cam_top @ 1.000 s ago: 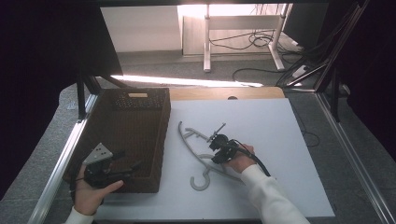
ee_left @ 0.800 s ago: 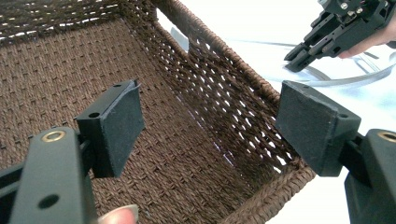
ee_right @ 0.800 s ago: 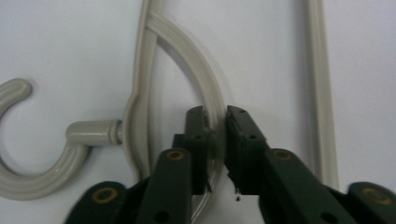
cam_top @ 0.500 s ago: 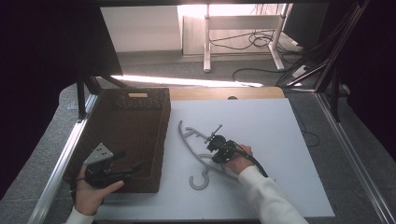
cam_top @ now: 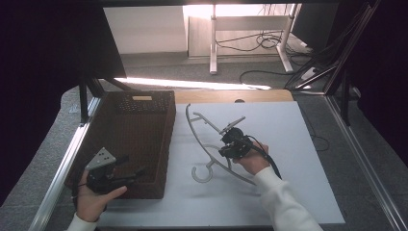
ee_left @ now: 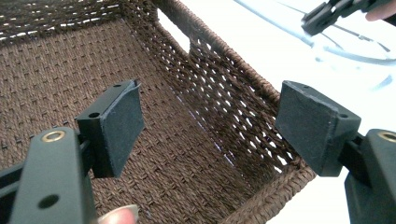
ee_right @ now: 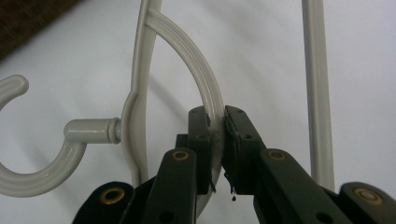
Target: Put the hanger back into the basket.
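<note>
Hanger [ee_right: 205, 88] in right hand-held gripper [ee_right: 215, 122]

Grey plastic coat hanger [cam_top: 206, 144] lies on the white table surface [cam_top: 288, 144], just right of the brown woven basket [cam_top: 130, 139]. Hook [cam_top: 201, 172] is open-ended, curled, at the near end, pointing roughly toward 7 o'clock in the high view. Long arms run from about 11 o'clock, close to the basket's far right corner, down to about 4 o'clock. Ribbed inner brace [ee_right: 205, 88] curves off the neck (ridges clear in the right gripper view). Straight bar [ee_right: 317, 93] runs alongside, apart from the brace.

Basket: rectangular, open-topped, openwork side walls, handle cut-out [ee_left: 173, 31] in one wall. Upright, at 9 o'clock from the hanger.
</note>
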The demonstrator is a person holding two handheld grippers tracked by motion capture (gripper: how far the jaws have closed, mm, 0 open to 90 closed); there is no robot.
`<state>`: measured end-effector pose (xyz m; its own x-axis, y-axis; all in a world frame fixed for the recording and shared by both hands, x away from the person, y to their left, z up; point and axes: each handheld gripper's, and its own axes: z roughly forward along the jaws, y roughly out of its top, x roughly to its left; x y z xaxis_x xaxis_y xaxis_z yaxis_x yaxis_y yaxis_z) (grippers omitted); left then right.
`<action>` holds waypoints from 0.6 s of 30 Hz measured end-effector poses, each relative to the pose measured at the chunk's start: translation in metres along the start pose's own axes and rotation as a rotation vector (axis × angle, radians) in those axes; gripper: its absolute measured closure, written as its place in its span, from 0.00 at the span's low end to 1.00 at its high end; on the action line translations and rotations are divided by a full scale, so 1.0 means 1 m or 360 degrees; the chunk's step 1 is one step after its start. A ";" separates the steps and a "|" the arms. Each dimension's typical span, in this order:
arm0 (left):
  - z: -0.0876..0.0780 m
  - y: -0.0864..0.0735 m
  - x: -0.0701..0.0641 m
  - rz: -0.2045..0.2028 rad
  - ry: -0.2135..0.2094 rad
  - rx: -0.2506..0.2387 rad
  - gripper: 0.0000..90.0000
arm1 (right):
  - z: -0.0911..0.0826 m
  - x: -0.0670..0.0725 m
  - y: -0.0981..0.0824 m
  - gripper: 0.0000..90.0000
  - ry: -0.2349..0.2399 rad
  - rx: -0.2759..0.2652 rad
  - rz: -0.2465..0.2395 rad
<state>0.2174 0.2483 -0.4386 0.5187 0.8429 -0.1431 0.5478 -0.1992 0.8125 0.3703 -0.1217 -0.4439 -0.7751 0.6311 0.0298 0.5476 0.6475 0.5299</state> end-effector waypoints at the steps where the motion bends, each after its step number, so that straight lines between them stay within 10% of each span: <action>1: 0.000 0.000 0.000 0.0001 0.0000 -0.0001 0.26 | -0.005 -0.001 0.001 0.90 0.0011 -0.0027 0.0011; 18: -0.001 0.001 -0.003 0.0014 -0.0003 -0.0005 0.26 | -0.050 -0.013 0.004 0.90 0.0178 -0.0365 0.0205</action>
<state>0.2162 0.2463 -0.4367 0.5247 0.8403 -0.1366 0.5409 -0.2051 0.8157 0.3664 -0.1487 -0.3996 -0.7406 0.6428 0.1957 0.5681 0.4434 0.6933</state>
